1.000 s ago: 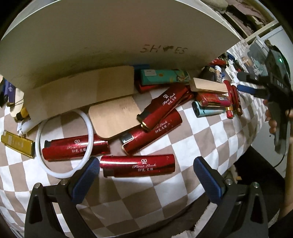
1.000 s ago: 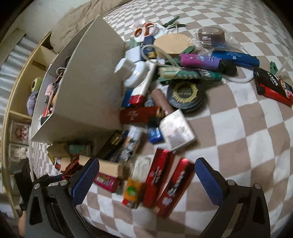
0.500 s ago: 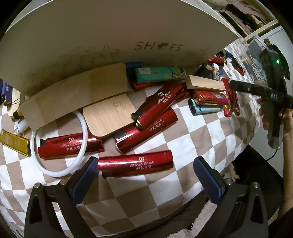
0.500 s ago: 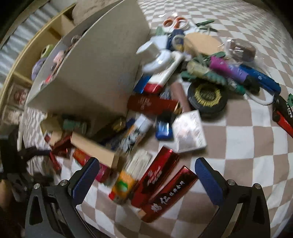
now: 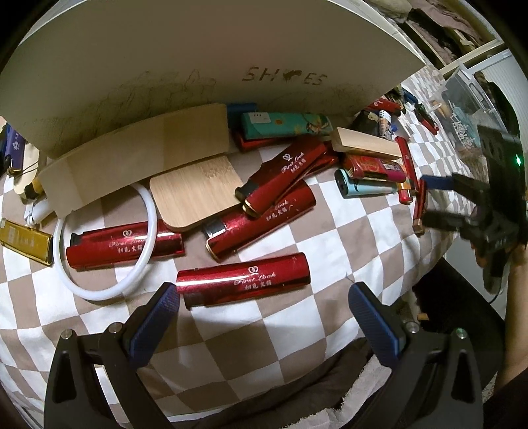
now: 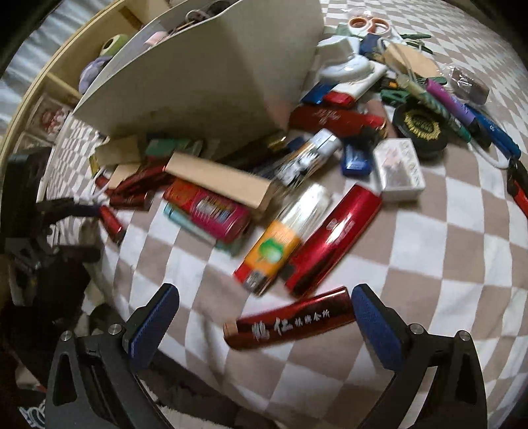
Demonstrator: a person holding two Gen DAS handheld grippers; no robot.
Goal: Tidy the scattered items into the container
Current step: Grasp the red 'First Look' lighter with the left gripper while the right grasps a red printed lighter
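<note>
The beige shoe box [image 5: 198, 66] marked "SHOES" stands on the checked bedspread, with lighters scattered in front of it. My left gripper [image 5: 264, 307] is open, and a red "First Look" lighter [image 5: 244, 280] lies flat just ahead, between its fingers. More red lighters [image 5: 125, 244] lie behind it. My right gripper [image 6: 264, 313] is also open, its fingers straddling a red lighter with white characters [image 6: 287, 323] near the bed's edge. In that view the box [image 6: 214, 76] stands behind a heap of items. Each gripper shows at the edge of the other's view.
A white ring [image 5: 99, 294], bamboo boards [image 5: 194, 194] and a gold lighter [image 5: 26, 241] lie by the box. The right wrist view shows an orange-labelled lighter [image 6: 277, 250], a white card box [image 6: 399, 168], a black round tin [image 6: 420, 127] and scissors [image 6: 369, 24]. The bed's edge is close below both grippers.
My right gripper has swung down and in toward the red lighter with white characters, which now lies between its fingers. The left gripper has edged slightly closer to its lighter.
</note>
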